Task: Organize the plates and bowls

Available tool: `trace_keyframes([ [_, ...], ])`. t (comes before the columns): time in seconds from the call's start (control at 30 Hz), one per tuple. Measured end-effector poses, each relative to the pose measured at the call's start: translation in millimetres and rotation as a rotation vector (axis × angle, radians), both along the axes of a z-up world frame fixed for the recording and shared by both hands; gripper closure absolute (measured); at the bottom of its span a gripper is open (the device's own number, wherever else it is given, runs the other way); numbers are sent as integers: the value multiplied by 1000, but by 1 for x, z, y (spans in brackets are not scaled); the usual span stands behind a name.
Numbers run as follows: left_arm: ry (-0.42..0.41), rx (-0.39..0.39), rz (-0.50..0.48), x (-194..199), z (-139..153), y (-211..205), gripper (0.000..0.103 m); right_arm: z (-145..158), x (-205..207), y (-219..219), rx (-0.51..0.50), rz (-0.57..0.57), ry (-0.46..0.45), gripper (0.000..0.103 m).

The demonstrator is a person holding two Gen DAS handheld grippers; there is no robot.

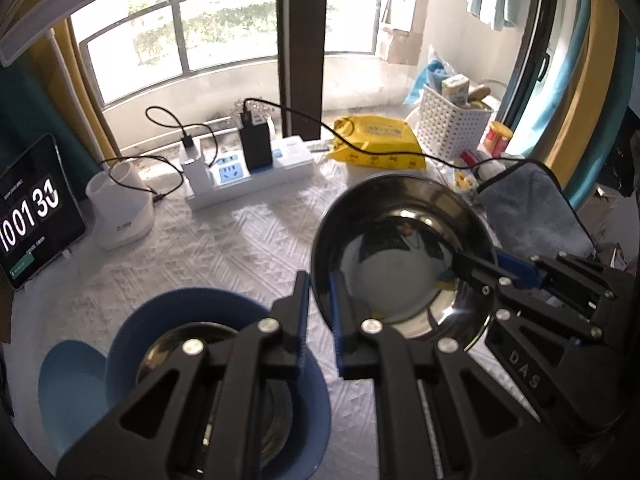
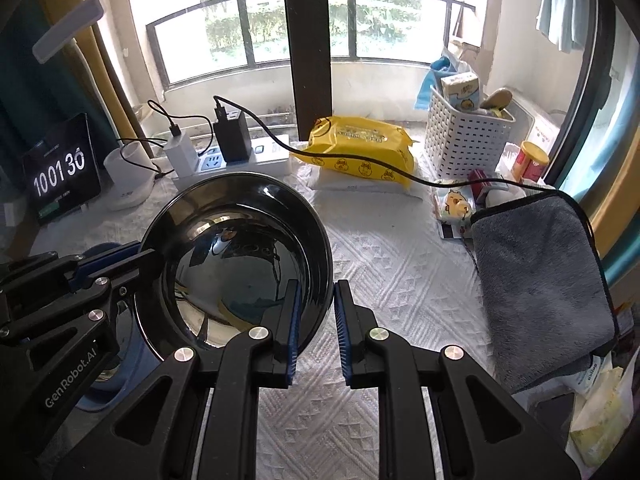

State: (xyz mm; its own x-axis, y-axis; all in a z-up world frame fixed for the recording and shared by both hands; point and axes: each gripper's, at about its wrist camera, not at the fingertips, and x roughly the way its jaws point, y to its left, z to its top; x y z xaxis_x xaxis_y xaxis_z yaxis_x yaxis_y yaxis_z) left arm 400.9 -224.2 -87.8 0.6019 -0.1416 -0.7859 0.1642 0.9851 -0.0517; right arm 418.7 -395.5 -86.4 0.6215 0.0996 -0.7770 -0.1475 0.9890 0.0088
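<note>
Left wrist view: left claw (image 1: 320, 300) pinching the near-left rim of one shiny steel bowl (image 1: 400, 248), right claw (image 1: 476, 268) pinching its opposite rim, bowl held above the white quilted counter (image 1: 224, 248), with open cloth ahead. Beside it, one round blue bowl (image 1: 132, 328) with a steel one nested inside. Right wrist view: one folded grey plush towel (image 2: 540, 276) to the right, bare cloth between.

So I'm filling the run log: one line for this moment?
left claw: shut on steel bowl rim | right claw: shut on opposite rim | blue bowl: on table, beside
</note>
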Motion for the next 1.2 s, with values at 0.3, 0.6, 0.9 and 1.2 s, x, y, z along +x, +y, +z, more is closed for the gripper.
trace_keyframes([
  [0.3, -14, -11, 17, -10, 8, 17, 93, 7, -9, 18, -13, 16, -13, 85],
  [0.6, -21, -27, 32, -20, 14, 33, 93, 12, -15, 34, -27, 26, -24, 85],
  [0.9, -32, -32, 37, -26, 19, 43, 93, 19, -21, 43, -37, 33, -32, 85],
  [1.2, -46, -40, 54, -34, 25, 57, 93, 26, -27, 57, -45, 48, -45, 85],
])
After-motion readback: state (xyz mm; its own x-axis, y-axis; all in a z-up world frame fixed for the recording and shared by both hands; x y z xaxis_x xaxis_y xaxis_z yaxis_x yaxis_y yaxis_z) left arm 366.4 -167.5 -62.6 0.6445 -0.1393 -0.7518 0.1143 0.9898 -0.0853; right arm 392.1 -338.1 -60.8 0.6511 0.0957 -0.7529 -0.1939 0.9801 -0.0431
